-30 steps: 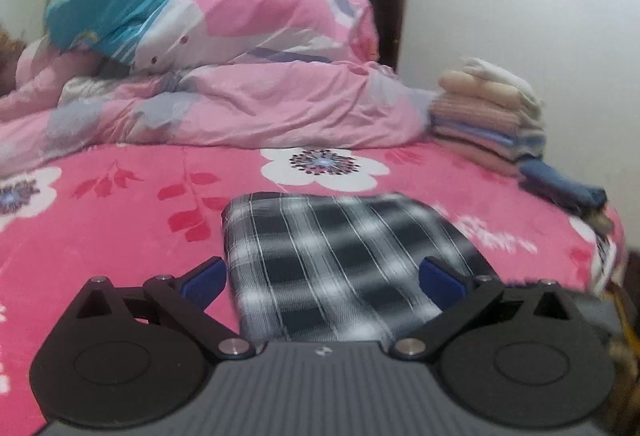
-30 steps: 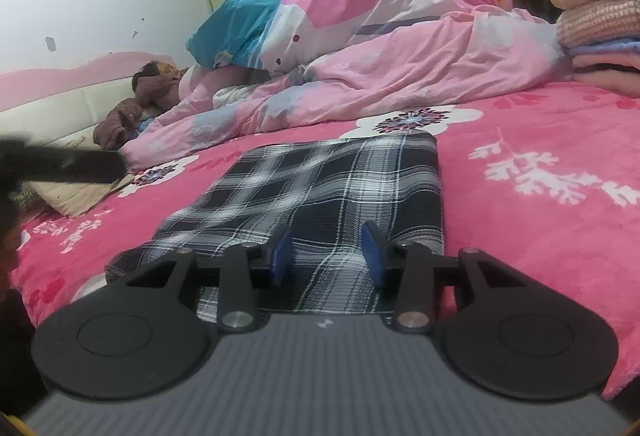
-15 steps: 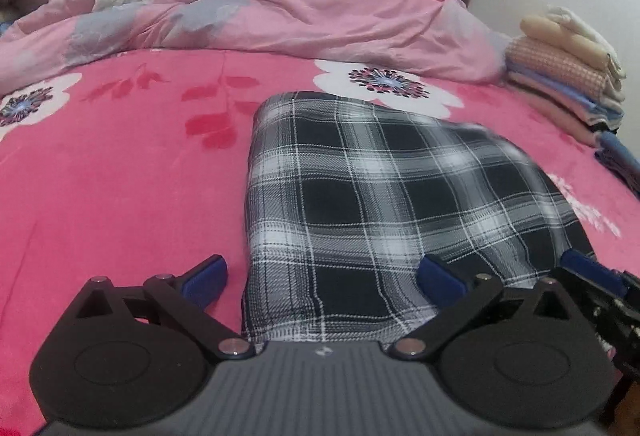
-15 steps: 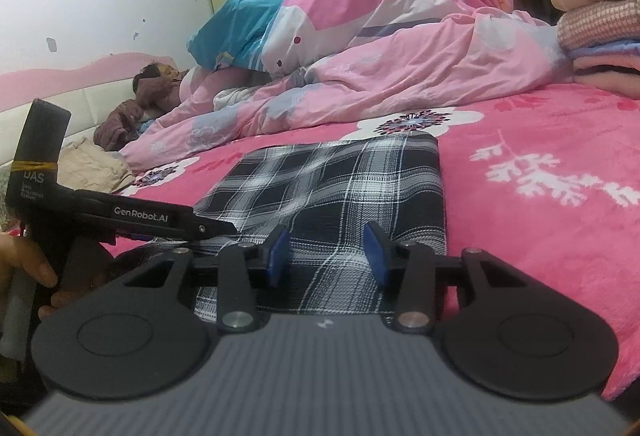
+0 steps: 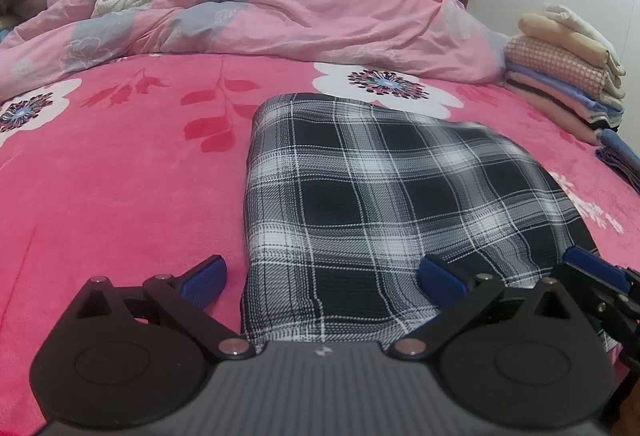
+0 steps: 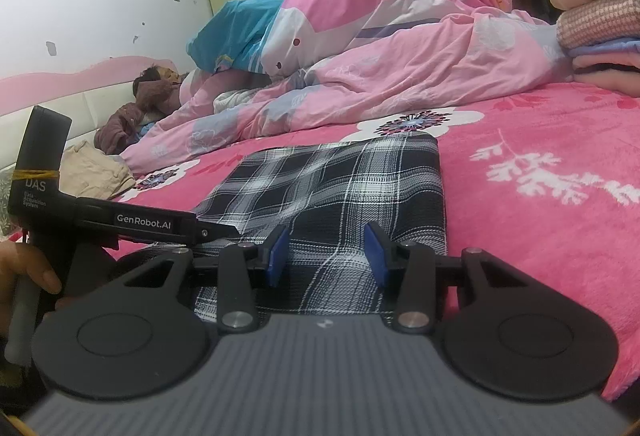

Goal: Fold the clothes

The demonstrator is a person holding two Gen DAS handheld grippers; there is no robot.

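A black-and-white plaid garment (image 5: pixel 380 204) lies folded flat on the pink flowered bedspread (image 5: pixel 120 196). My left gripper (image 5: pixel 322 276) stands wide open low over its near left corner. One blue pad rests off the cloth to the left, the other above the fabric. In the right wrist view the left gripper (image 6: pixel 224 230) reaches in from the left, with a hand (image 6: pixel 28 276) on its handle. My right gripper (image 6: pixel 326 256) hovers at the garment's (image 6: pixel 340 188) near right edge. Its jaws are partly apart and the cloth lies flat below them, not pinched. The right gripper's blue tip (image 5: pixel 592 268) shows beside the left one.
A crumpled pink duvet (image 5: pixel 300 12) fills the far side of the bed. A stack of folded clothes (image 5: pixel 568 76) sits at the far right by the wall. A person (image 6: pixel 156 92) lies at the head of the bed. The bed's edge is right under both grippers.
My left gripper dropped and tipped down toward the garment's near edge, then held still. It came into the right wrist view from the left. The right gripper and the cloth stayed put.
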